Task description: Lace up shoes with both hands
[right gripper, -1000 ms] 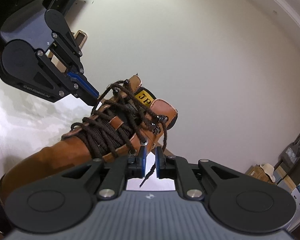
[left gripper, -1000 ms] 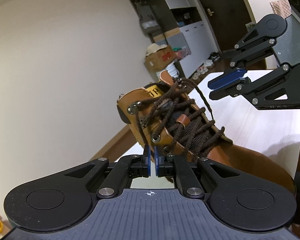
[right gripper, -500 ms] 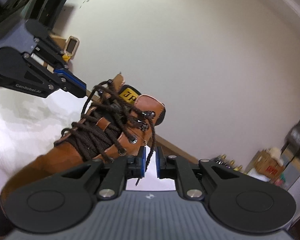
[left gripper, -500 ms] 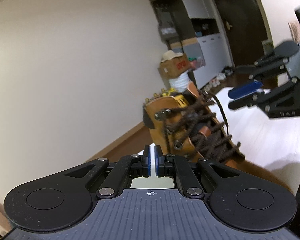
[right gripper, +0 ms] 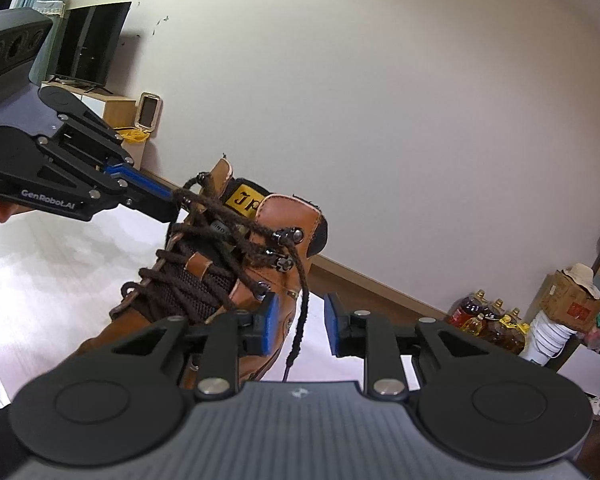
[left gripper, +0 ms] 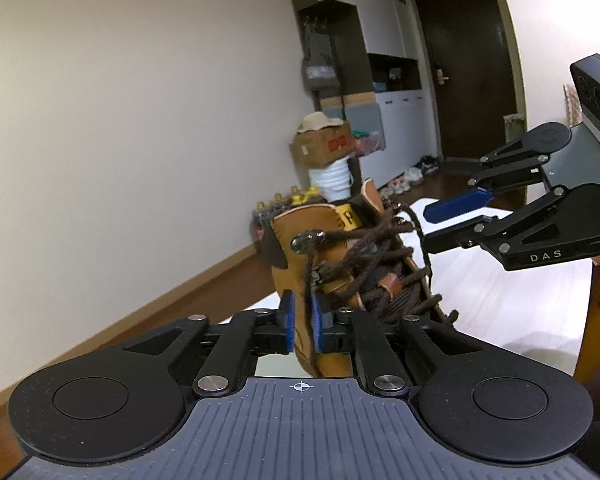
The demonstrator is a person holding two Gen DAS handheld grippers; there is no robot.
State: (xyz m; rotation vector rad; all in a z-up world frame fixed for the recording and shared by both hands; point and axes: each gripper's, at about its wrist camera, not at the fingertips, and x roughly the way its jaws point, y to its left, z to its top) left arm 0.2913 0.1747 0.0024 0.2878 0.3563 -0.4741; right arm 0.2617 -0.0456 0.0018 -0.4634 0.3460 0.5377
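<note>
Since a second ago: both grippers have opened slightly. Left gripper (left gripper: 300,322) pads narrowly parted, lace end (left gripper: 308,280) slack between them. Right gripper (right gripper: 300,322) wide open around other lace end (right gripper: 300,312), gripping nothing. Boot (right gripper: 268,240) on white table (left gripper: 500,300); strands hang vertically from its top hooks.

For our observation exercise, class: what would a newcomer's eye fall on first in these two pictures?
First, the tan boot in the middle of both views, tipped up on a white table, criss-crossed with dark brown lace. Next, the two black grippers with blue pads: the left gripper close around one lace end, the right gripper open with the other end hanging between its fingers.
</note>
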